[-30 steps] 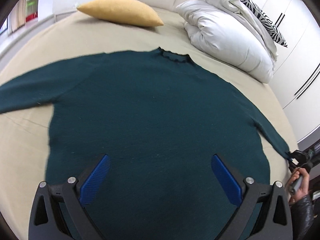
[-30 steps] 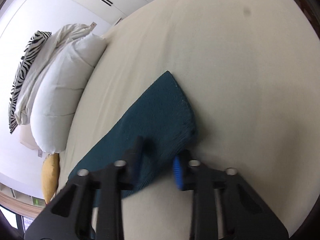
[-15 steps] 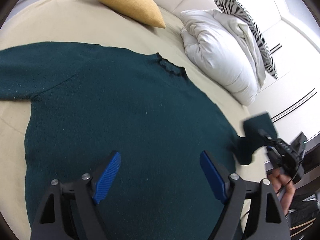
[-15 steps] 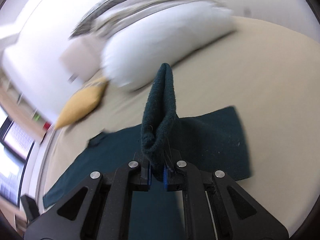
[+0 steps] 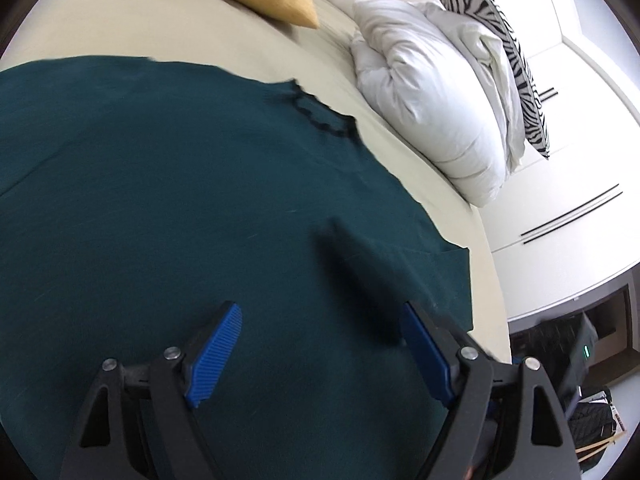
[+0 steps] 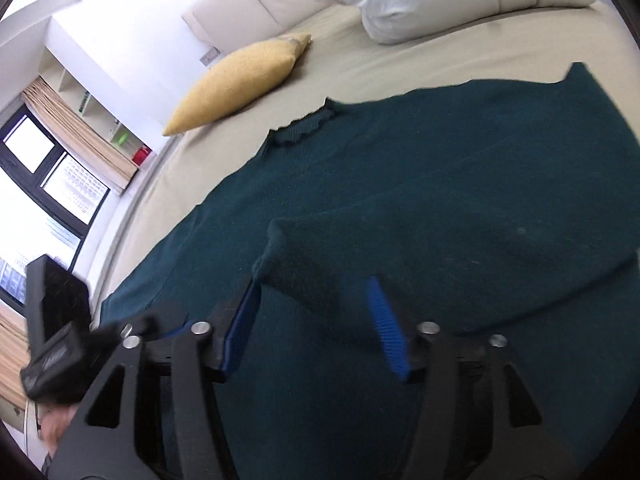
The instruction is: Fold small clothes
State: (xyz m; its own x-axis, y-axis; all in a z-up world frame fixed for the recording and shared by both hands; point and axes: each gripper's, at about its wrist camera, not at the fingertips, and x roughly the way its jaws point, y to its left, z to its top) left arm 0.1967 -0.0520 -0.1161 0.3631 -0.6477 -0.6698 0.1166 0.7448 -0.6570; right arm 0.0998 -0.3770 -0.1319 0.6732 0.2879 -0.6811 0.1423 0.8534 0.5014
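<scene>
**Dark green sweater on bed, one sleeve folded in**

Item: dark green sweater point(image 5: 168, 200), knitted, with a scalloped collar point(image 5: 316, 114); lies flat, front or back not determinable, on the beige bed point(image 5: 120, 16); fills most of both views. Right sleeve point(image 6: 320, 264) is folded inward and lies across the body of the garment, its cuff end resting on the fabric between the two gripper views; the same sleeve appears in the left wrist view as a darker raised band point(image 5: 360, 264).

Left gripper point(image 5: 324, 352): jaws spread wide, blue pads point(image 5: 216, 350) apart, nothing between them; poised over the lower body of the sweater.

Right gripper point(image 6: 316, 320): jaws parted, blue pads point(image 6: 386, 324) either side of the folded cuff without pinching it; contact between the left pad and the cuff cannot be judged.

Surroundings: yellow cushion point(image 6: 240, 80) beyond the collar; white duvet point(image 5: 432, 96) bundled at the head of the bed; zebra-print pillow point(image 5: 508, 44) behind the duvet; window with beige curtain point(image 6: 76, 136) in the right wrist view.
</scene>
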